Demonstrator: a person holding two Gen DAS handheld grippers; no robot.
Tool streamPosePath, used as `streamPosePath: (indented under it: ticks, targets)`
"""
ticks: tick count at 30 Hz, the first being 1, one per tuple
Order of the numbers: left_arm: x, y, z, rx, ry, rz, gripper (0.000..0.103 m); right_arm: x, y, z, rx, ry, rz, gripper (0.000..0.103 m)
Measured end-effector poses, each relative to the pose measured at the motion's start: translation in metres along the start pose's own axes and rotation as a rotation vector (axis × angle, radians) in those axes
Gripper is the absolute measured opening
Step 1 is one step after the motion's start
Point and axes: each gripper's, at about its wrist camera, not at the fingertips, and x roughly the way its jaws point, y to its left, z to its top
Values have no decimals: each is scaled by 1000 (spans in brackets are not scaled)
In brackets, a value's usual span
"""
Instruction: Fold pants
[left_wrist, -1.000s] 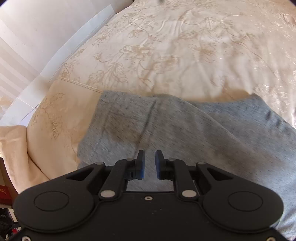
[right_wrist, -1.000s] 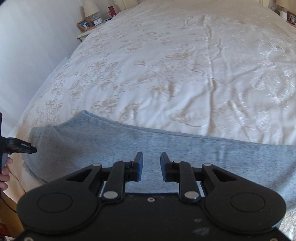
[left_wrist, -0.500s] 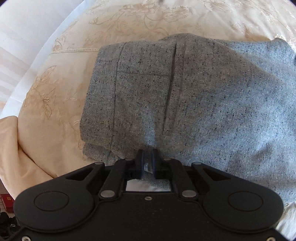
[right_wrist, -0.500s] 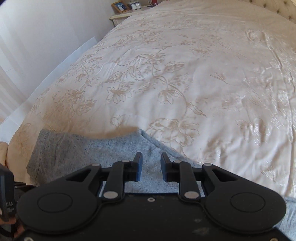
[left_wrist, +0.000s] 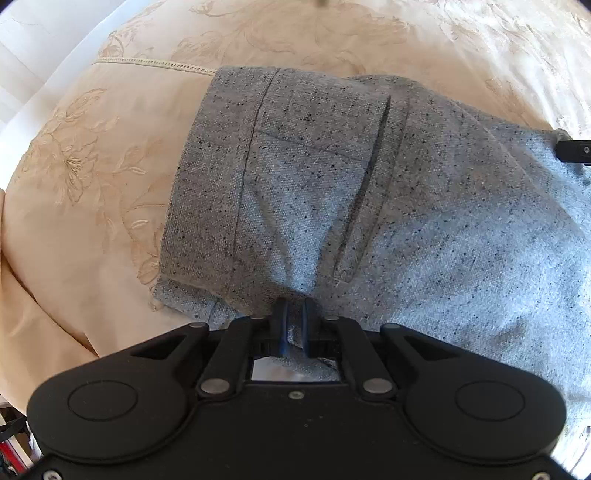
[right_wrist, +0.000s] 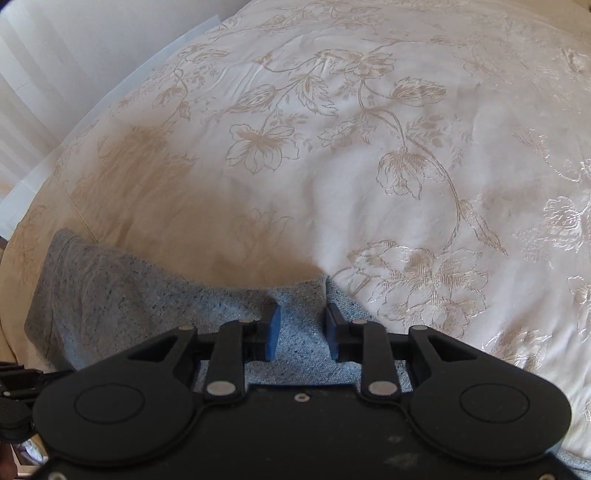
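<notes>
On bed: grey pants (left_wrist: 369, 206) are lying near edge.
Left hand-held gripper (left_wrist: 293, 326): is pinching pants fold.
Right hand-held gripper (right_wrist: 302, 332): jaws are closing, pants between them.

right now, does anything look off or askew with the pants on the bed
Slightly. At the waistband end of the pants, a lower layer pokes out past the upper edge beside the left gripper, so the layers are misaligned. Creases fan from its pinch. No damage shows.
</notes>
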Motion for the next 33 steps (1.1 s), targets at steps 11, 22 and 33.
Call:
streamPosePath:
  ticks: [11,22,33]
  targets:
    - [-4,2,-8,15,-56,-2,10,29,-14,23,112,-9,-79,1]
    - [-44,23,20,9,-52,-88,15,-5,-10,18,104,-112,-98,14]
    - [-8,29,31,4,-1,-57,21,-36,42,-83,126,-21,7,18]
